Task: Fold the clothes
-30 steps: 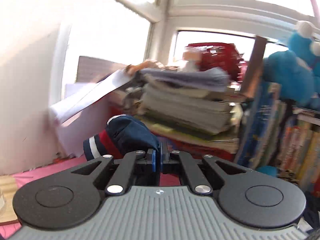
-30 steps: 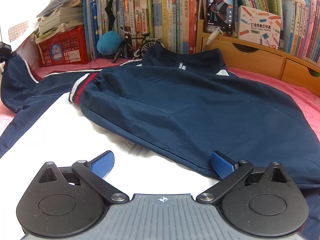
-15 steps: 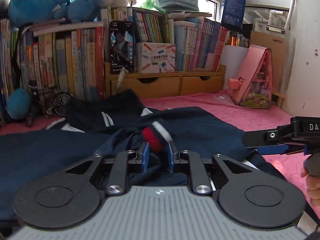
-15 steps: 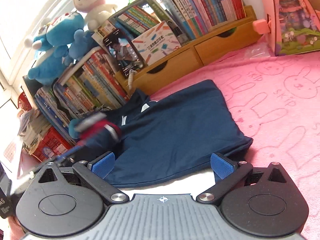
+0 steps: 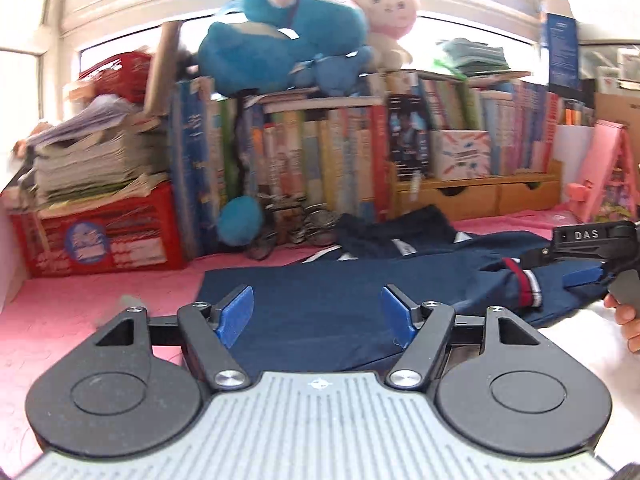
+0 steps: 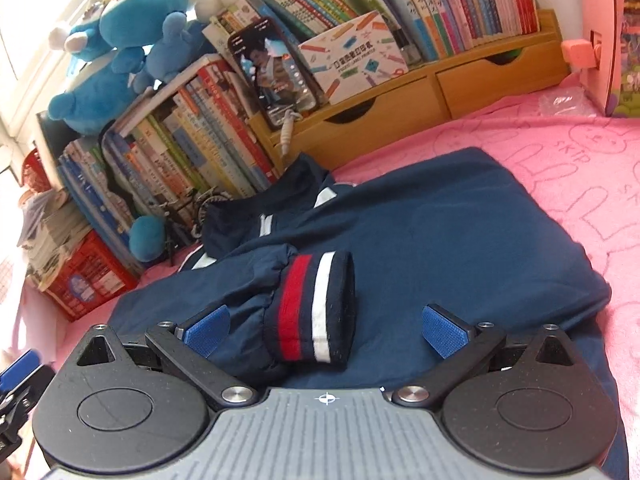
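A navy jacket (image 6: 460, 232) lies on the pink blanket (image 6: 580, 168). One sleeve is folded across its body, and the cuff (image 6: 316, 304) with red and white stripes rests on top. My right gripper (image 6: 326, 328) is open, with the cuff lying between its blue pads, not gripped. My left gripper (image 5: 316, 316) is open and empty over the jacket's left part (image 5: 320, 296). In the left wrist view the cuff (image 5: 524, 284) lies at the right, next to the right gripper (image 5: 584, 256).
Shelves of books (image 6: 224, 128) with a phone (image 6: 272, 72) and plush toys (image 5: 288, 44) line the back. A red crate (image 5: 100, 236) under stacked papers stands at the left. A toy bicycle (image 5: 288, 228) and a pink toy house (image 5: 608, 172) sit by the jacket.
My left gripper carried the sleeve cuff across the jacket, let go of it and opened, then drew back to the left. The cuff now lies on the jacket by my right gripper.
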The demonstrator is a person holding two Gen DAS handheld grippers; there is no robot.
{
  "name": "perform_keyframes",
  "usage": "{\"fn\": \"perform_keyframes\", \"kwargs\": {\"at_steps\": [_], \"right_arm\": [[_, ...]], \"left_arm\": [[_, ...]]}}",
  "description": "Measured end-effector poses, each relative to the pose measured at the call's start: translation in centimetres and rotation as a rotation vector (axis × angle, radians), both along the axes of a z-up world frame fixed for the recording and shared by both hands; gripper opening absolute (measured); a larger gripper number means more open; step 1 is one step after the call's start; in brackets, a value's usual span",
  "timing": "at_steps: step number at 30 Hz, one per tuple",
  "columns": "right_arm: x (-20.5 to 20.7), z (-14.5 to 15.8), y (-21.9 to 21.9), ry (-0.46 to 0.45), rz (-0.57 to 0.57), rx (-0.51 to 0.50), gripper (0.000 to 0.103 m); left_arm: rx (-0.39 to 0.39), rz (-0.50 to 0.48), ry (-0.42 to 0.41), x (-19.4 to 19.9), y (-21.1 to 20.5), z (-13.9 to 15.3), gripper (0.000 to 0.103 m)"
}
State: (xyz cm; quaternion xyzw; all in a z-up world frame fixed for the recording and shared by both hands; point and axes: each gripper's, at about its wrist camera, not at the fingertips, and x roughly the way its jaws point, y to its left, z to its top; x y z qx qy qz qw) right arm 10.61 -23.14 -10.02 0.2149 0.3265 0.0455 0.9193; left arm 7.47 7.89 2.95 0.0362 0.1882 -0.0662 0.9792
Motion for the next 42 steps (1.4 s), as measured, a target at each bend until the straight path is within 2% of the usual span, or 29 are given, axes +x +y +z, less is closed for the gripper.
{"fn": "perform_keyframes", "kwargs": {"at_steps": [2, 4, 6, 7, 9, 10, 11, 16, 20, 22, 24, 25, 26, 28, 30, 31, 32, 34, 35, 36, 42], "right_arm": [[0.8, -0.1, 0.7, 0.002, 0.0, -0.025, 0.103], [1.6, -0.1, 1.3, 0.004, 0.001, -0.051, 0.1], [2.3, -0.2, 2.0, 0.006, 0.001, -0.076, 0.08], [2.7, -0.2, 2.3, 0.007, 0.001, -0.089, 0.056], [3.5, -0.2, 3.0, 0.009, 0.002, -0.115, 0.048], [3.9, -0.3, 3.3, 0.01, 0.002, -0.127, 0.034], [3.9, 0.4, 3.5, -0.008, -0.002, -0.167, 0.013], [3.8, 3.2, 2.2, -0.094, -0.037, -0.207, 0.013], [4.5, 3.8, 0.6, -0.089, -0.096, -0.224, 0.013], [4.3, 3.5, -0.3, -0.065, -0.111, -0.174, 0.017], [4.3, 2.6, -0.6, -0.032, -0.075, -0.107, 0.035], [4.3, 2.0, -0.6, -0.011, -0.041, -0.077, 0.063], [4.4, 1.5, -0.5, 0.01, -0.007, -0.047, 0.084], [4.5, 0.6, 0.7, 0.015, 0.009, -0.077, 0.093], [4.9, 0.0, 2.0, 0.026, 0.02, -0.107, 0.091], [5.0, -0.1, 2.5, 0.025, 0.028, -0.113, 0.074], [5.2, 0.0, 3.0, 0.025, 0.036, -0.125, 0.049], [5.5, 0.4, 3.9, 0.024, 0.052, -0.152, 0.041], [5.5, 0.7, 4.3, 0.005, 0.055, -0.183, 0.024], [5.7, 1.0, 4.3, -0.005, 0.052, -0.204, 0.016], [7.4, 2.4, 4.0, -0.053, 0.011, -0.324, 0.016]], "left_arm": [[-0.03, 0.035, 0.017, -0.4, 1.9, -0.2, 0.07], [-0.01, 0.065, 0.025, -0.5, 2.7, -0.5, 0.07], [0.009, 0.094, 0.034, -0.6, 3.5, -0.8, 0.07], [0.014, 0.105, 0.043, -0.5, 3.8, -1.0, 0.07], [0.013, 0.12, 0.06, -0.2, 4.3, -1.5, 0.07], [0.009, 0.123, 0.065, -0.1, 4.5, -1.6, 0.07], [0.007, 0.123, 0.068, 0.0, 4.6, -1.8, 0.07], [0.041, 0.102, 0.083, 0.6, 4.1, -2.6, 0.07], [0.098, 0.073, 0.093, 0.7, 3.5, -3.5, 0.073], [0.121, 0.07, 0.1, 0.7, 3.3, -4.0, 0.073], [0.122, 0.074, 0.112, 0.9, 3.4, -4.4, 0.073], [0.118, 0.077, 0.12, 1.0, 3.5, -4.5, 0.073], [0.114, 0.08, 0.127, 1.1, 3.6, -4.7, 0.074], [0.108, 0.084, 0.136, 1.2, 3.7, -4.8, 0.074], [0.108, 0.084, 0.136, 1.2, 3.6, -4.8, 0.074], [0.109, 0.083, 0.134, 1.1, 3.6, -4.7, 0.074], [0.112, 0.08, 0.128, 1.0, 3.6, -4.6, 0.074], [0.119, 0.075, 0.11, 0.8, 3.5, -4.3, 0.074], [0.12, 0.073, 0.104, 0.8, 3.5, -4.1, 0.074], [0.121, 0.072, 0.097, 0.8, 3.4, -4.0, 0.075], [0.149, 0.087, 0.103, 1.8, 3.2, -4.3, 0.077]]}}
